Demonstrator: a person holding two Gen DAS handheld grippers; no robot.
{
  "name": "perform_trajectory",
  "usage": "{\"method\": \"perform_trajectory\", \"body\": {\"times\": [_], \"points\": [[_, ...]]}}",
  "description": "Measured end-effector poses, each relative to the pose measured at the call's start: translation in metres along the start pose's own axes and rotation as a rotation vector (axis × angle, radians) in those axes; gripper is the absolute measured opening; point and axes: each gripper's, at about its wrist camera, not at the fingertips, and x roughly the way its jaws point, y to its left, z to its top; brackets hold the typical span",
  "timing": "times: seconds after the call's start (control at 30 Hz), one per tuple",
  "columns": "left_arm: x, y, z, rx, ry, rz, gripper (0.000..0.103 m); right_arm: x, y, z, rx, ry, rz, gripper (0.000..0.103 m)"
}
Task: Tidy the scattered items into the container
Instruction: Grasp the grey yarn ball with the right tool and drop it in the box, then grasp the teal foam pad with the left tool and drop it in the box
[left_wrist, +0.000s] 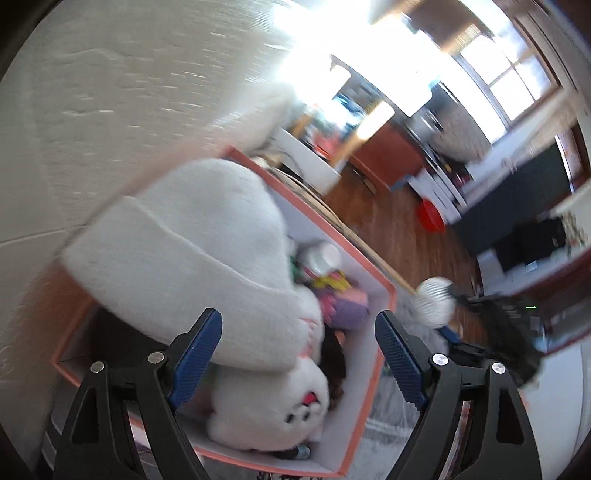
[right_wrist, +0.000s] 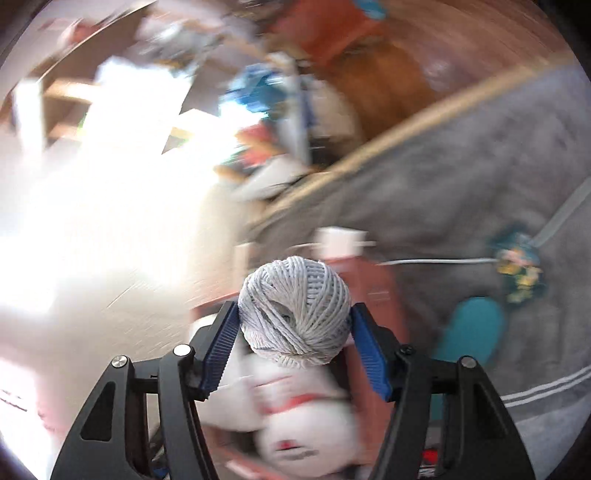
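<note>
Grey rug (right_wrist: 480, 177) carries leftovers right of the jaws. Salmon-rimmed cardboard box (left_wrist: 386, 295), already filled, lies between wide, empty left gripper (left_wrist: 299, 354) jaws; grey twine ball (right_wrist: 295, 321) is clamped by right gripper (right_wrist: 295, 347), undelivered.

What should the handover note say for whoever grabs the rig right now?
Left gripper: open, empty, hovering over the box.
Right gripper: shut on the ball of twine, carried above the box.
Already in the box: white knit hat, white plush toy, small colourful items.
Left to do: drop the twine in; then the teal item and the patterned item on the grey rug.
</note>
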Motion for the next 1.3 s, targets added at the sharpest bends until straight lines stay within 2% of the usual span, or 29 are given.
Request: {"method": "perform_trajectory", "body": {"times": [0.07, 0.1, 0.17, 0.23, 0.3, 0.4, 0.43, 0.5, 0.63, 0.73, 0.8, 0.83, 0.87, 0.9, 0.93, 1.03, 1.07, 1.1, 1.13, 1.2, 1.23, 1.3], "points": [[0.001, 0.005, 0.002, -0.011, 0.0, 0.005, 0.085, 0.01, 0.042, -0.004, -0.053, 0.003, 0.03, 0.092], [0.001, 0.006, 0.002, -0.013, 0.001, 0.008, 0.085, 0.008, 0.064, -0.007, -0.095, -0.039, 0.036, 0.092], [0.002, 0.006, 0.002, -0.013, -0.001, 0.009, 0.085, -0.004, 0.081, -0.012, -0.13, -0.106, 0.091, 0.092], [0.002, 0.002, 0.002, 0.002, -0.003, 0.01, 0.085, -0.014, 0.08, -0.015, -0.122, -0.11, 0.164, 0.092], [0.001, -0.006, -0.001, 0.035, -0.005, 0.009, 0.085, -0.033, 0.061, -0.024, -0.099, -0.108, 0.181, 0.092], [0.007, -0.033, -0.011, 0.132, 0.016, -0.011, 0.085, -0.072, -0.001, -0.048, -0.037, -0.089, 0.176, 0.092], [0.012, -0.048, -0.018, 0.187, 0.029, -0.02, 0.085, -0.081, -0.018, -0.055, -0.01, -0.09, 0.176, 0.092], [0.022, -0.083, -0.036, 0.321, 0.056, -0.035, 0.085, -0.113, -0.078, -0.074, 0.08, -0.113, 0.188, 0.092], [0.055, -0.158, -0.099, 0.639, 0.156, -0.048, 0.085, -0.168, -0.195, -0.122, 0.278, -0.219, 0.194, 0.092], [0.102, -0.198, -0.155, 0.812, 0.303, -0.037, 0.085, -0.193, -0.277, -0.165, 0.437, -0.29, 0.236, 0.092], [0.144, -0.217, -0.188, 0.887, 0.421, 0.028, 0.085, -0.2, -0.327, -0.188, 0.582, -0.31, 0.237, 0.093], [0.165, -0.228, -0.202, 0.96, 0.442, 0.099, 0.085, -0.202, -0.343, -0.191, 0.663, -0.299, 0.242, 0.093], [0.187, -0.237, -0.214, 1.033, 0.449, 0.171, 0.085, -0.204, -0.352, -0.188, 0.703, -0.293, 0.288, 0.093], [0.203, -0.24, -0.219, 1.07, 0.46, 0.217, 0.085, -0.21, -0.355, -0.178, 0.688, -0.306, 0.364, 0.093], [0.224, -0.243, -0.222, 1.083, 0.493, 0.261, 0.085, -0.218, -0.354, -0.167, 0.651, -0.327, 0.39, 0.093], [0.271, -0.238, -0.223, 1.052, 0.599, 0.362, 0.085, -0.241, -0.338, -0.145, 0.51, -0.373, 0.321, 0.094], [0.285, -0.234, -0.223, 1.033, 0.644, 0.39, 0.088, -0.246, -0.333, -0.141, 0.477, -0.373, 0.282, 0.094], [0.296, -0.232, -0.226, 1.048, 0.672, 0.413, 0.1, -0.249, -0.331, -0.138, 0.457, -0.366, 0.256, 0.094], [0.304, -0.234, -0.231, 1.084, 0.687, 0.431, 0.103, -0.25, -0.331, -0.139, 0.453, -0.359, 0.252, 0.094], [0.319, -0.232, -0.241, 1.17, 0.683, 0.537, 0.103, -0.245, -0.337, -0.141, 0.493, -0.34, 0.286, 0.094], [0.324, -0.229, -0.242, 1.179, 0.675, 0.562, 0.103, -0.242, -0.339, -0.143, 0.518, -0.328, 0.315, 0.094], [0.328, -0.224, -0.239, 1.141, 0.686, 0.536, 0.103, -0.24, -0.346, -0.143, 0.56, -0.32, 0.376, 0.094]]}}
